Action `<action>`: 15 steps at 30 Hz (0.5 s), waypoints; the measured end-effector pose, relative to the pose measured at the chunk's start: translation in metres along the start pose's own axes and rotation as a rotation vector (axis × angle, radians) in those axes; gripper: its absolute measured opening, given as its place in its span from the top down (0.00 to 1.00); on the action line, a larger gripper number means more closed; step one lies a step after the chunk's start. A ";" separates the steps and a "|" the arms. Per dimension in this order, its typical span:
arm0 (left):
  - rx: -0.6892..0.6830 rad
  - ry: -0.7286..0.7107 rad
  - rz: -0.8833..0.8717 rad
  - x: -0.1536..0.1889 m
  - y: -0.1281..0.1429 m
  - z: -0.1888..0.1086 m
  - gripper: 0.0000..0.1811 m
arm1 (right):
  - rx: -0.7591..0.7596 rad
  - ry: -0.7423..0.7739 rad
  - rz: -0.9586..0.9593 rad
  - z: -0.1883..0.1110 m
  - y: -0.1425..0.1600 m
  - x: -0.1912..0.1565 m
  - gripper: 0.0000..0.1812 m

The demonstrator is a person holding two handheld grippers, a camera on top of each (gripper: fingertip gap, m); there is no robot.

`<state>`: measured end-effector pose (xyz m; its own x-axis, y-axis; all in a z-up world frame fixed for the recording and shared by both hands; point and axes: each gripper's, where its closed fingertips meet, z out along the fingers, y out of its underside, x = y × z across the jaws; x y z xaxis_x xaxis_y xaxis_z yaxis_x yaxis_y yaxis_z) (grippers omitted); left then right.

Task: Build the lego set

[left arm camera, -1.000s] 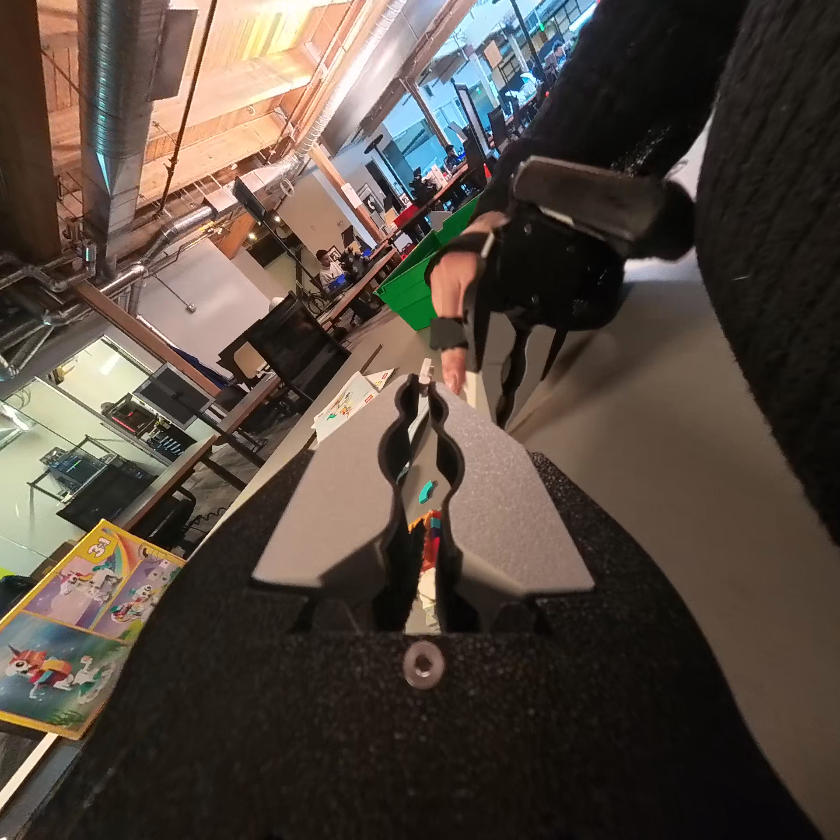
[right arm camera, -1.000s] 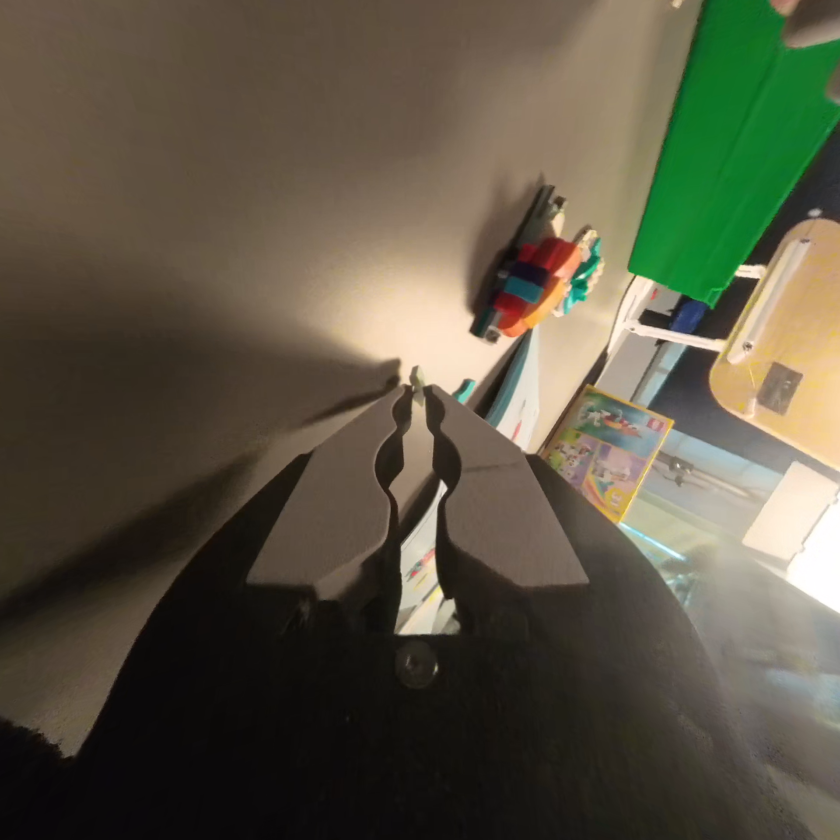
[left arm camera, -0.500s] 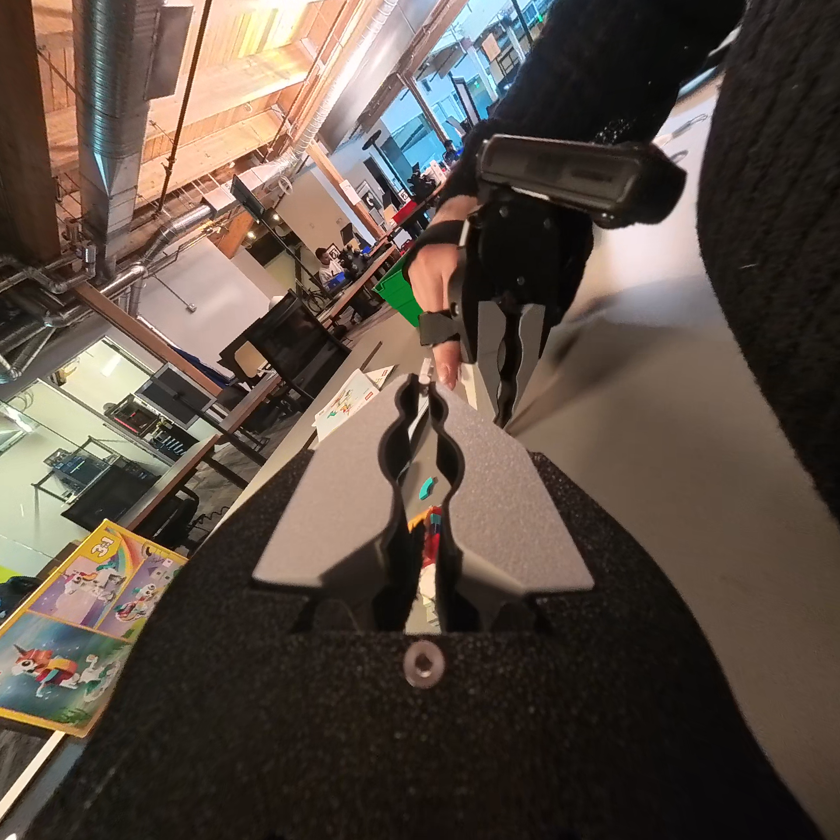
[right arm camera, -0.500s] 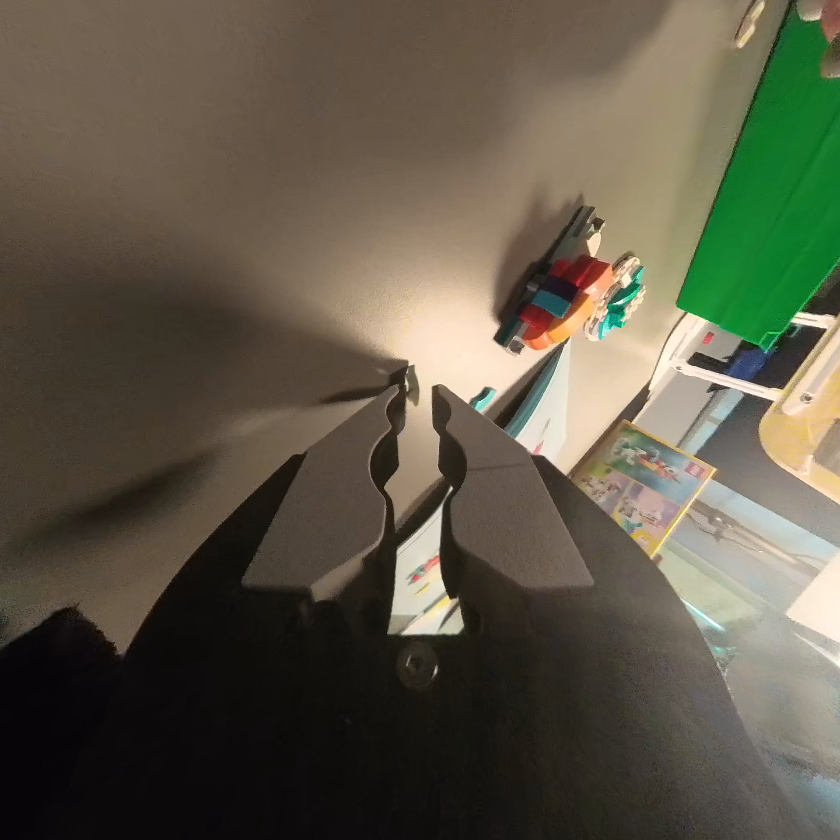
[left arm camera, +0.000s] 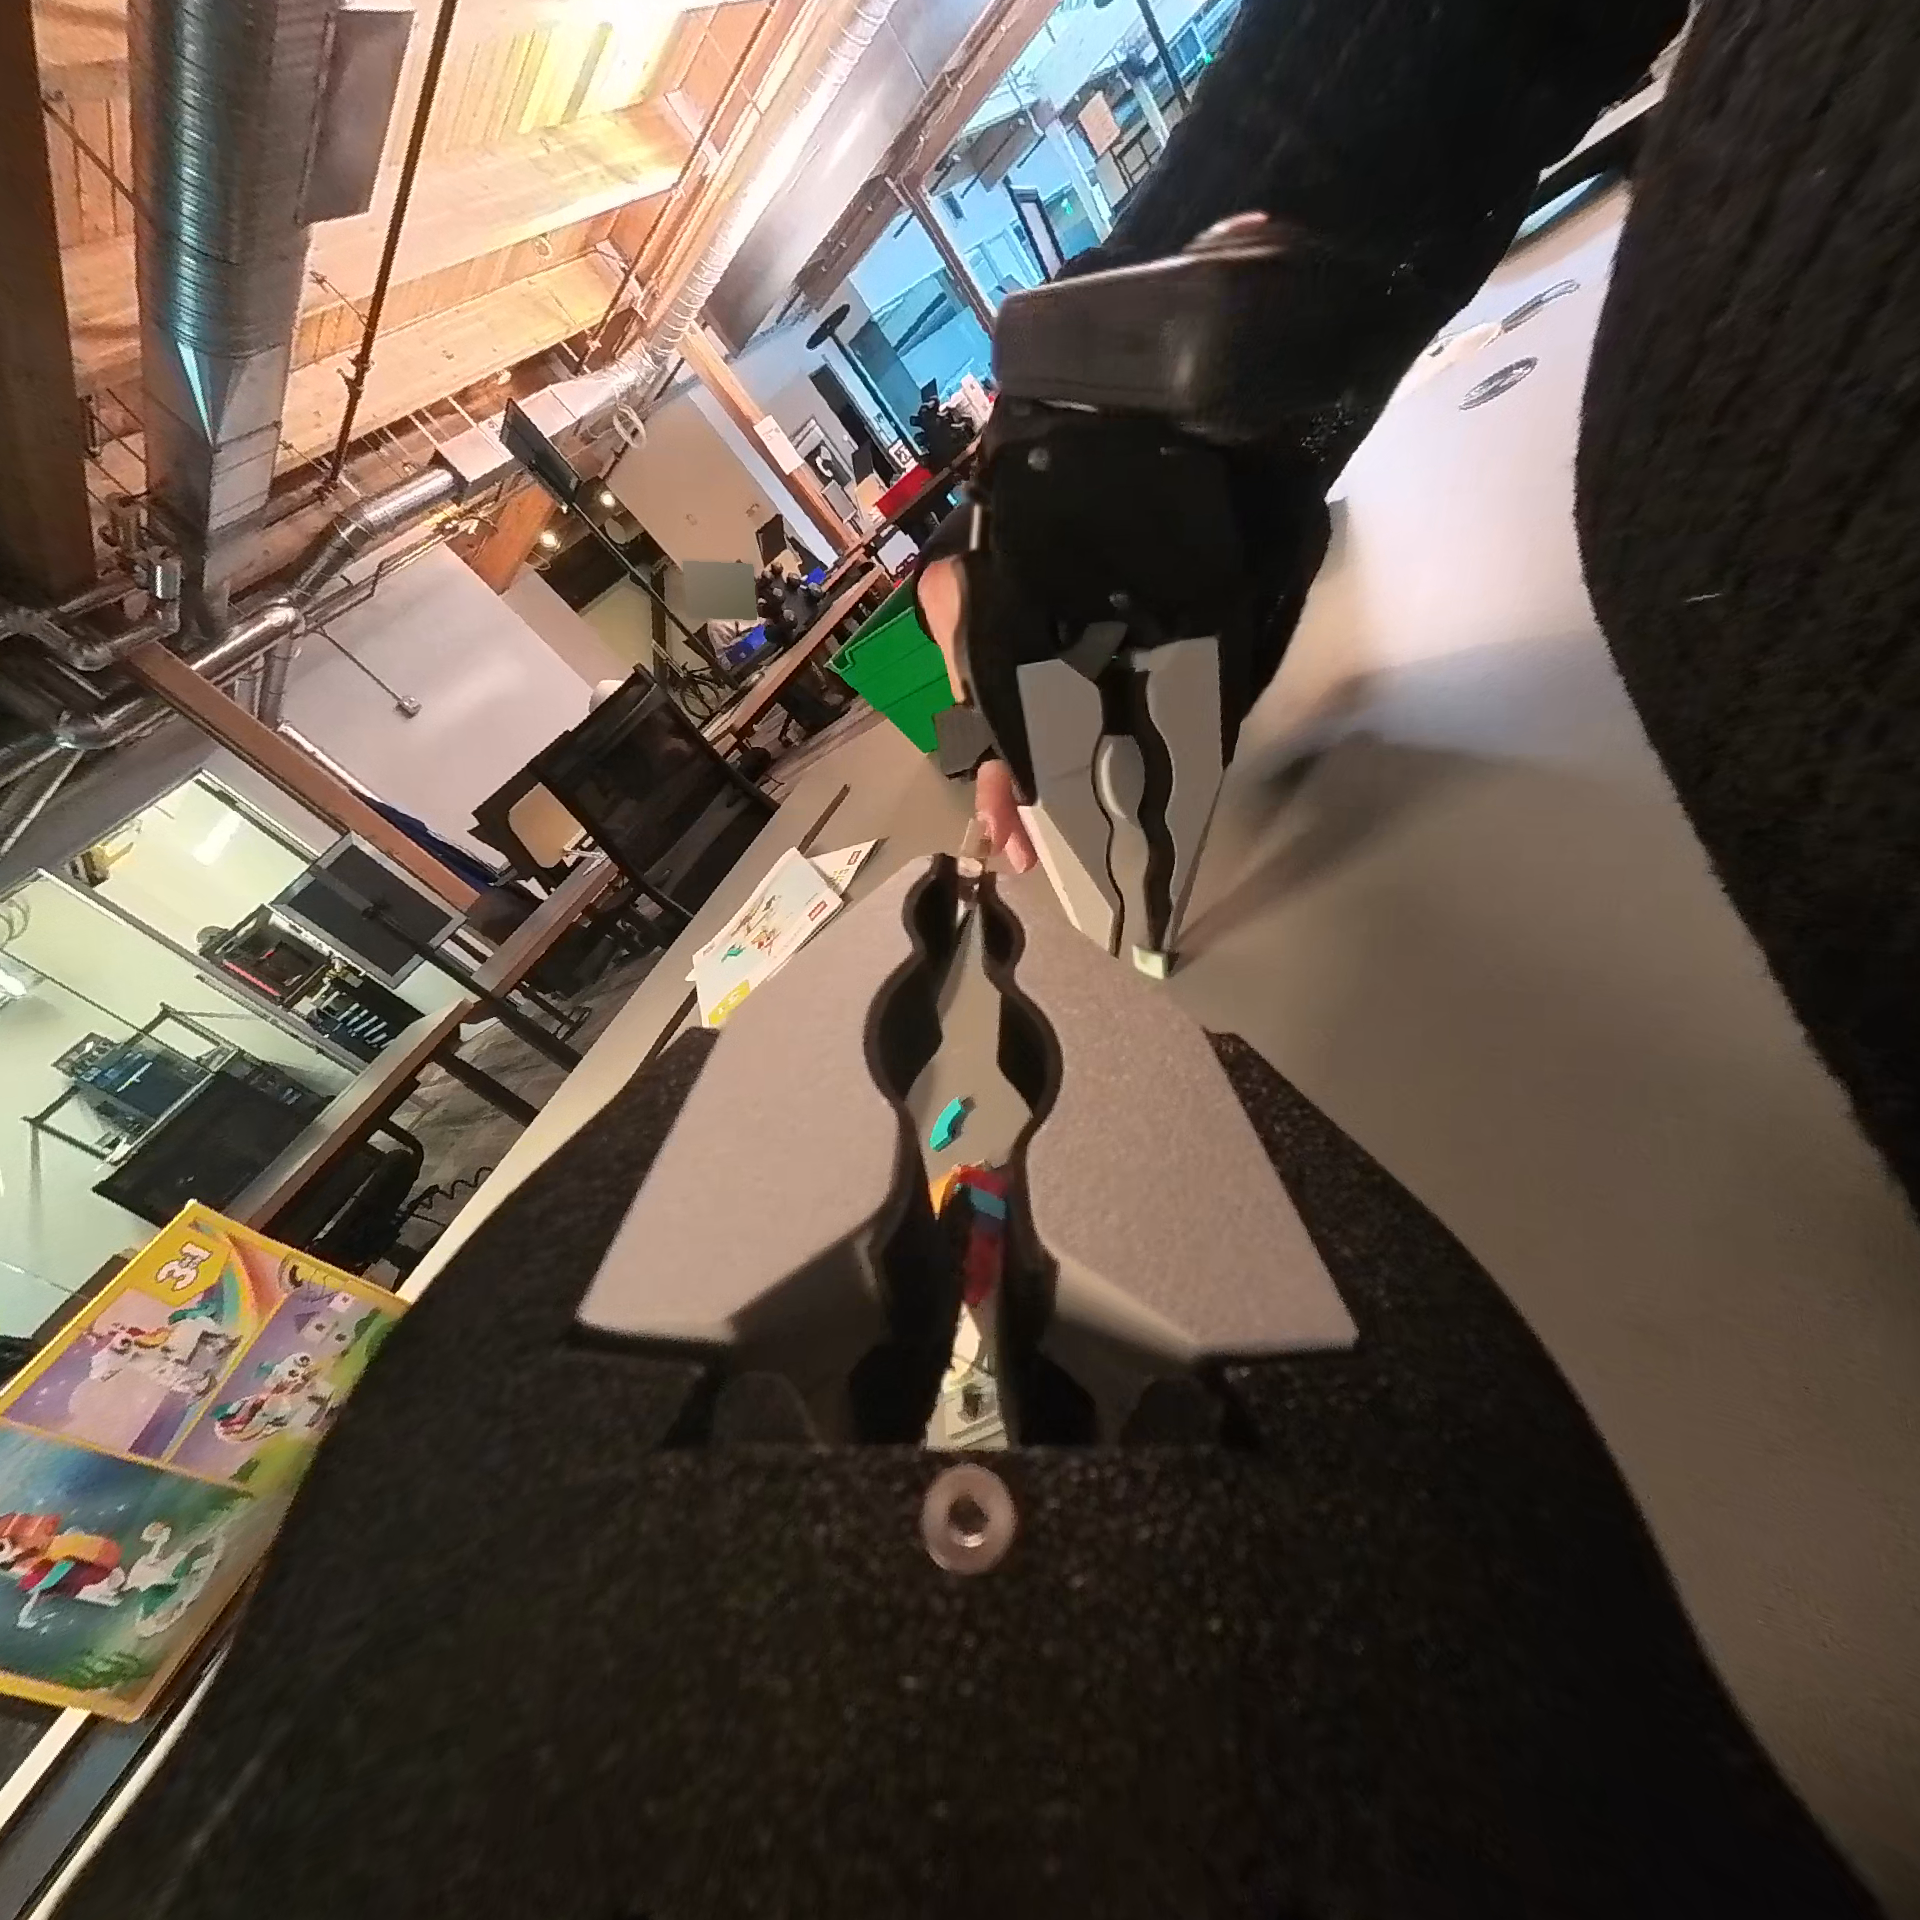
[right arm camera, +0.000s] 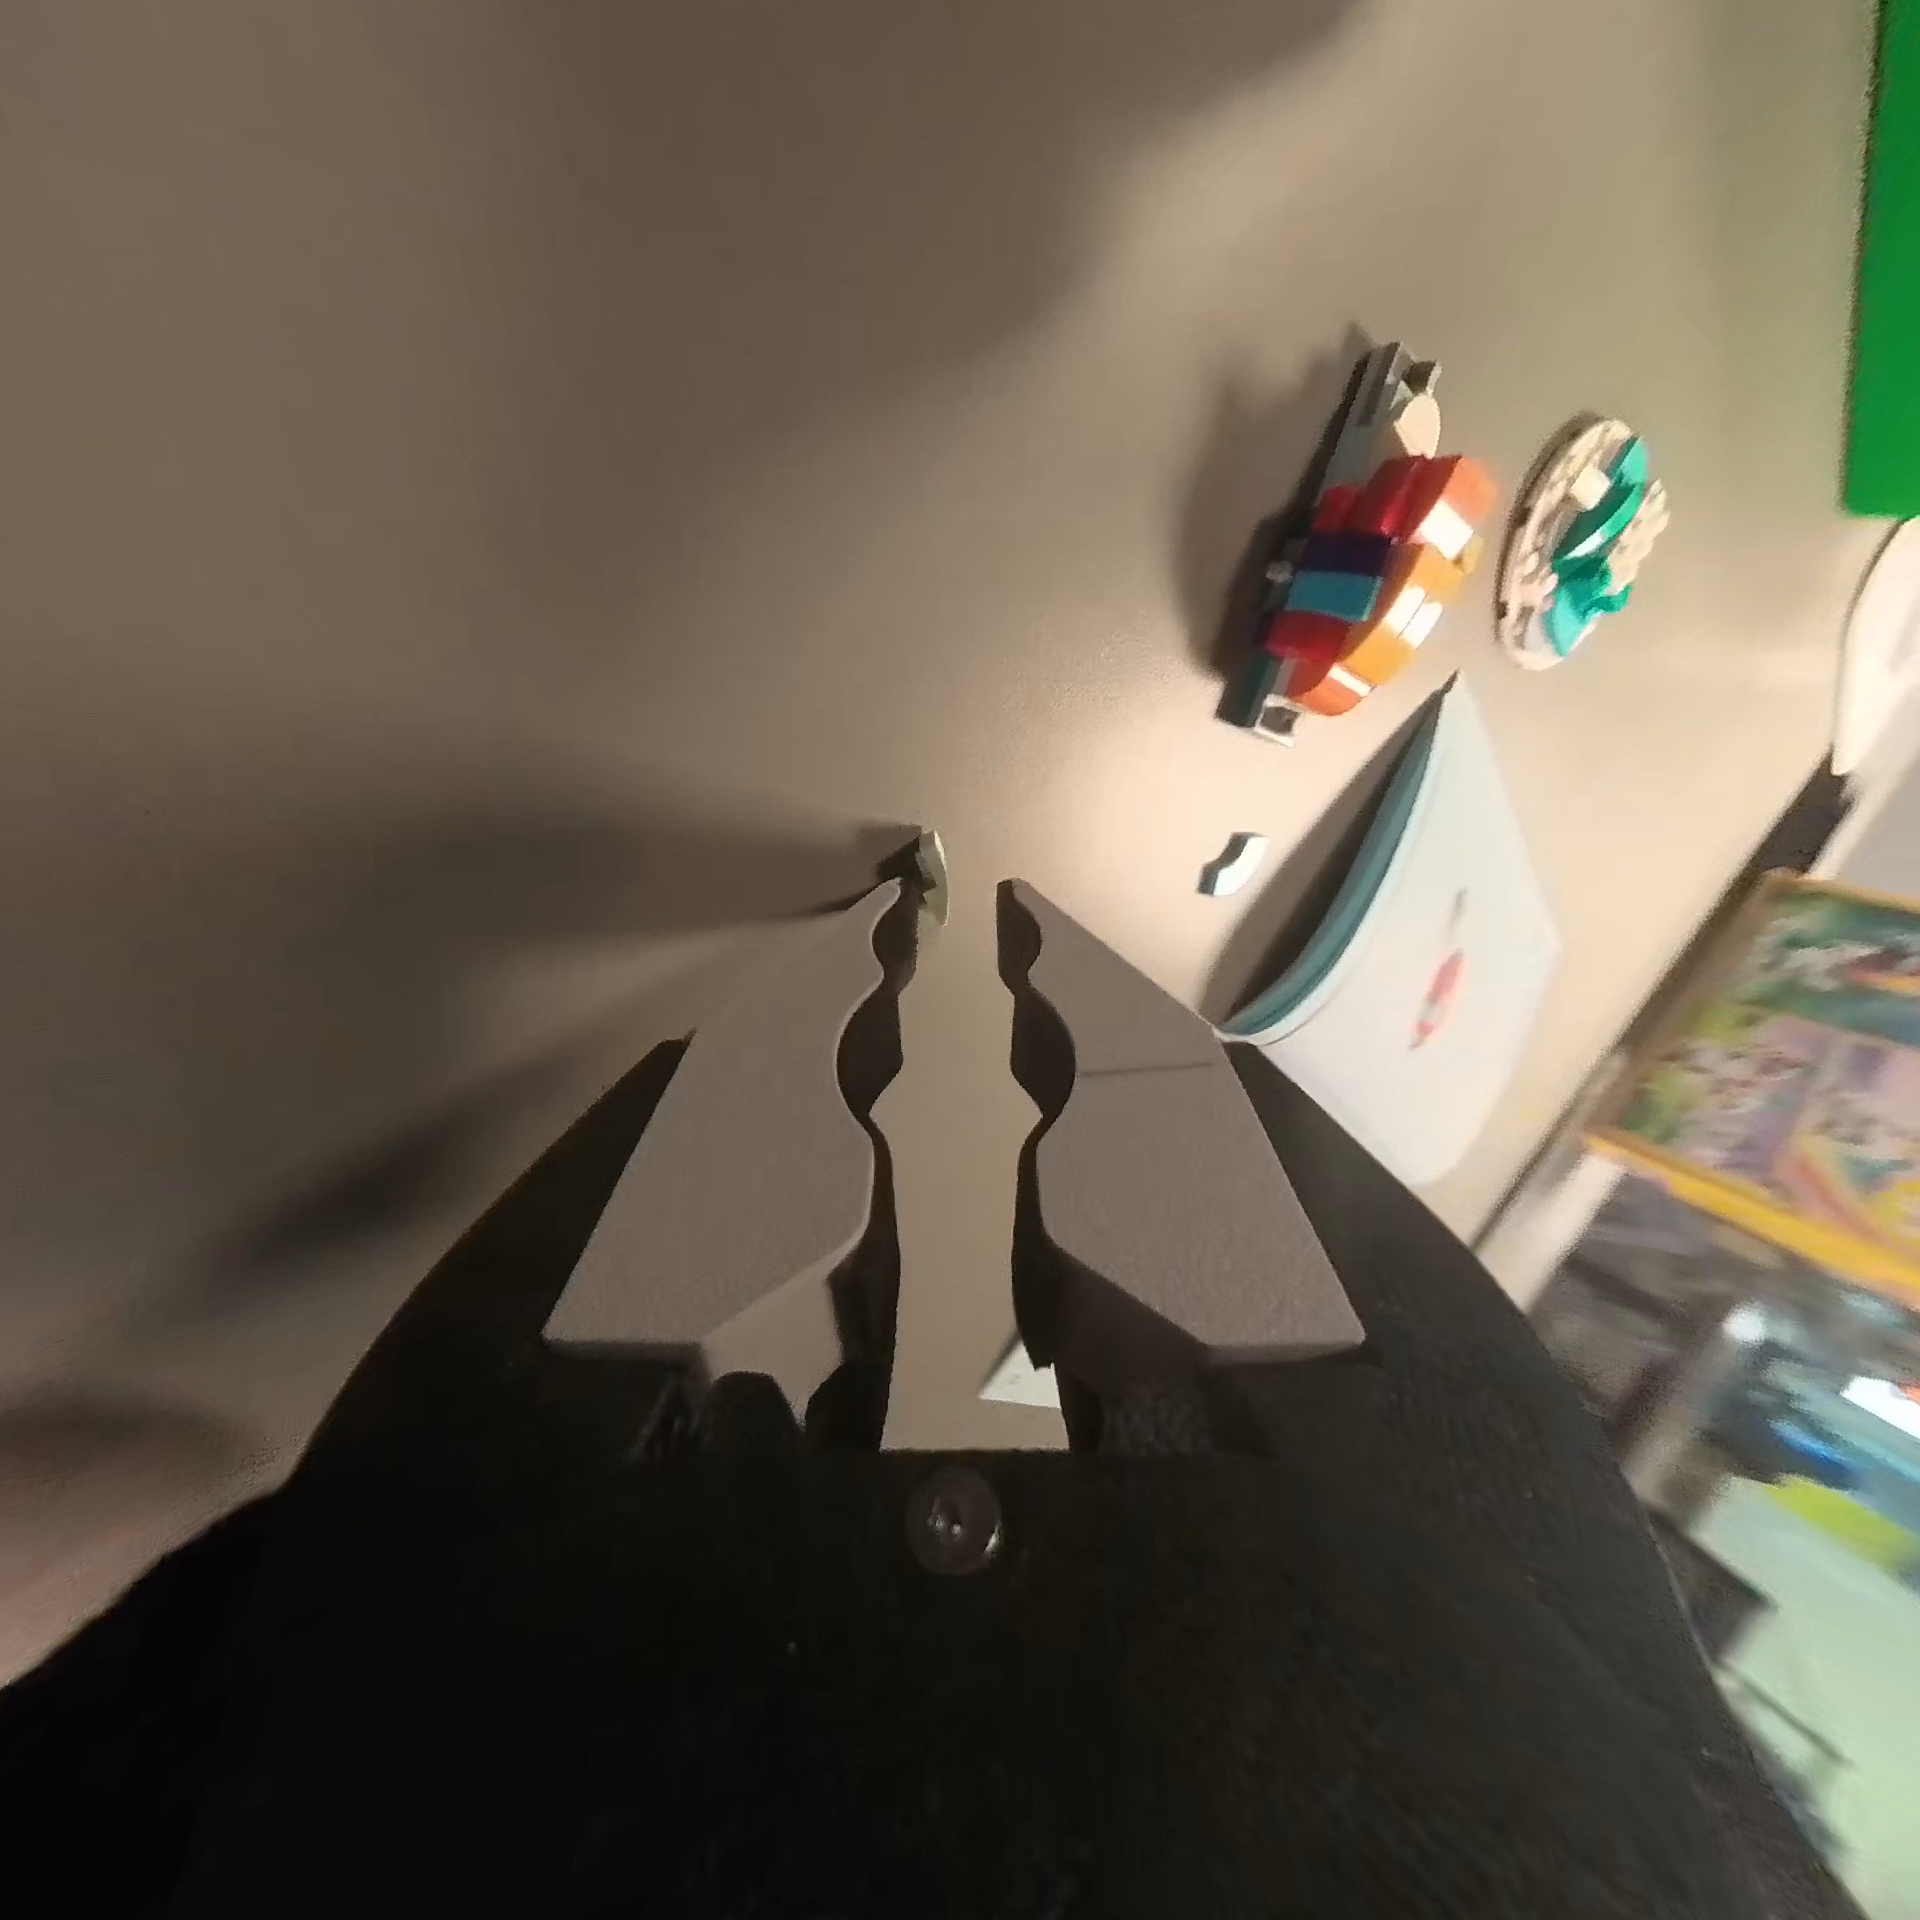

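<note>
Grey table surface (right arm camera: 623, 416) carries all the lego parts in both views. In the right wrist view, the right gripper (right arm camera: 951, 894) is released: its jaws stand apart with a clear gap. A small pale lego piece (right arm camera: 932, 868) sits at the tip of the left-hand finger, touching it; the other finger is clear of it. Whether the piece rests on the table cannot be told from this view. In the left wrist view the same piece (left arm camera: 1150, 961) shows at the tips of the right gripper, down at the table surface.

The left gripper (left arm camera: 968, 881) is clenched on a small light-coloured part (left arm camera: 972, 836) pinched at its fingertips; the fingers meet at the tips. What kind of part it is cannot be told.

To the far right of the right gripper lies the multicoloured lego assembly (right arm camera: 1351, 561), built of red, orange, blue and purple bricks. Just right of it lies a round white and teal lego disc (right arm camera: 1579, 540), apart from the assembly. A loose teal curved piece (right arm camera: 1231, 862) lies between the gripper and the assembly, near the instruction booklet (right arm camera: 1403, 977). The set box (right arm camera: 1787, 1039) lies beyond the booklet at the right. A green bin (right arm camera: 1891, 249) occupies the upper right corner.
</note>
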<state>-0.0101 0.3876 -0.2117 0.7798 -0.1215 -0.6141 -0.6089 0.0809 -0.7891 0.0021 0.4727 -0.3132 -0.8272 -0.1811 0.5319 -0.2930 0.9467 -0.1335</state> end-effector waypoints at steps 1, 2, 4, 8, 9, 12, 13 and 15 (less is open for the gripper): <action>0.000 0.002 0.000 0.000 0.000 0.000 0.99 | 0.006 -0.014 0.022 0.000 0.000 -0.001 0.93; -0.001 0.004 -0.001 0.001 0.000 0.000 0.99 | 0.009 -0.029 0.042 -0.001 0.000 -0.002 0.93; -0.001 0.006 -0.003 0.001 0.000 0.001 0.99 | 0.012 -0.067 0.084 -0.002 0.001 -0.005 0.93; 0.001 0.010 -0.008 0.002 0.001 0.001 0.99 | 0.046 -0.151 0.191 -0.005 -0.002 -0.012 0.92; 0.001 0.010 -0.008 0.002 0.001 0.001 0.99 | 0.055 -0.168 0.215 -0.005 -0.003 -0.013 0.92; 0.009 0.011 0.000 0.003 -0.001 0.001 0.99 | 0.089 -0.186 0.321 -0.011 -0.005 -0.007 0.90; 0.013 0.011 0.006 0.003 -0.002 0.001 0.99 | 0.134 -0.174 0.386 -0.015 -0.010 0.002 0.90; 0.018 0.011 0.038 0.003 -0.004 0.002 0.99 | 0.316 -0.146 0.555 -0.031 -0.034 0.026 0.91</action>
<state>-0.0045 0.3884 -0.2104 0.7546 -0.1286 -0.6435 -0.6352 0.1032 -0.7654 0.0056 0.4440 -0.2686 -0.9461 0.2568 0.1975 0.0879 0.7903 -0.6064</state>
